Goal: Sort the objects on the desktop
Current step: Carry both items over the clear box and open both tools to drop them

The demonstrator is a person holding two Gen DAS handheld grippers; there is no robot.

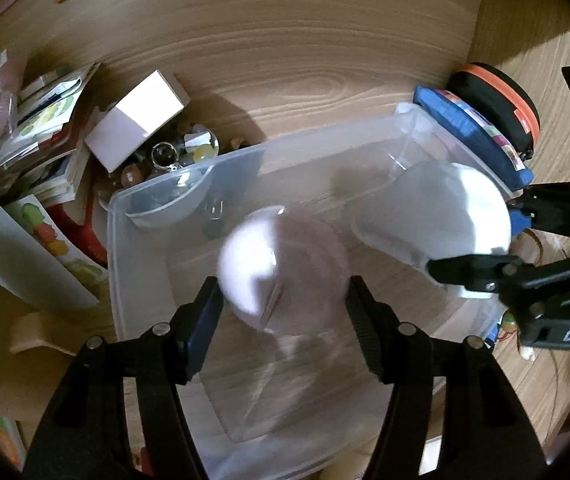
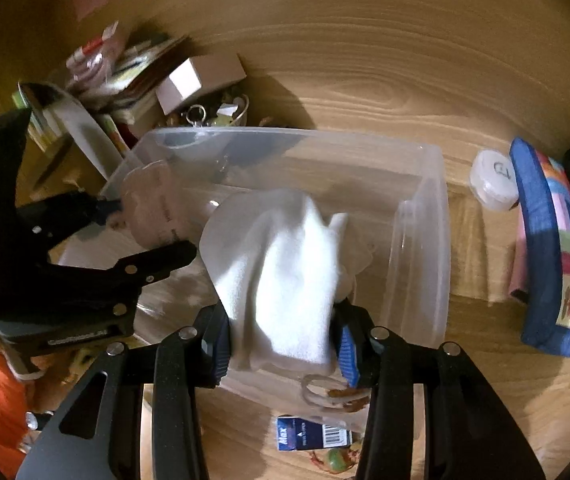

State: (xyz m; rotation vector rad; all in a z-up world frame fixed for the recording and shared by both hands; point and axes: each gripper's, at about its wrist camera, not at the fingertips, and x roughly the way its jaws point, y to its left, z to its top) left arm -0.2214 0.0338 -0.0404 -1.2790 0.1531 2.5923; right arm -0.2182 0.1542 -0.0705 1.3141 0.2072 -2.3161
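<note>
A clear plastic bin (image 1: pixel 157 216) (image 2: pixel 425 208) stands on the wooden desk. My left gripper (image 1: pixel 283 292) is over the bin, its jaws wide apart on either side of a blurred clear round lid (image 1: pixel 285 268); whether they touch it is unclear. My right gripper (image 2: pixel 281 340) is shut on a folded white cloth (image 2: pixel 285 264) and holds it over the bin. In the left wrist view the cloth (image 1: pixel 445 216) and right gripper (image 1: pixel 481 240) are at the right. In the right wrist view the left gripper (image 2: pixel 145 228) is at the left with the clear lid.
Books, a white box (image 1: pixel 137 120) and a bowl of trinkets (image 1: pixel 189 152) are piled left behind the bin. A blue patchwork pouch (image 2: pixel 549 248), a black-orange case (image 1: pixel 497 100) and a small white round container (image 2: pixel 493 184) lie right of it. A blue box (image 2: pixel 309 434) lies in front.
</note>
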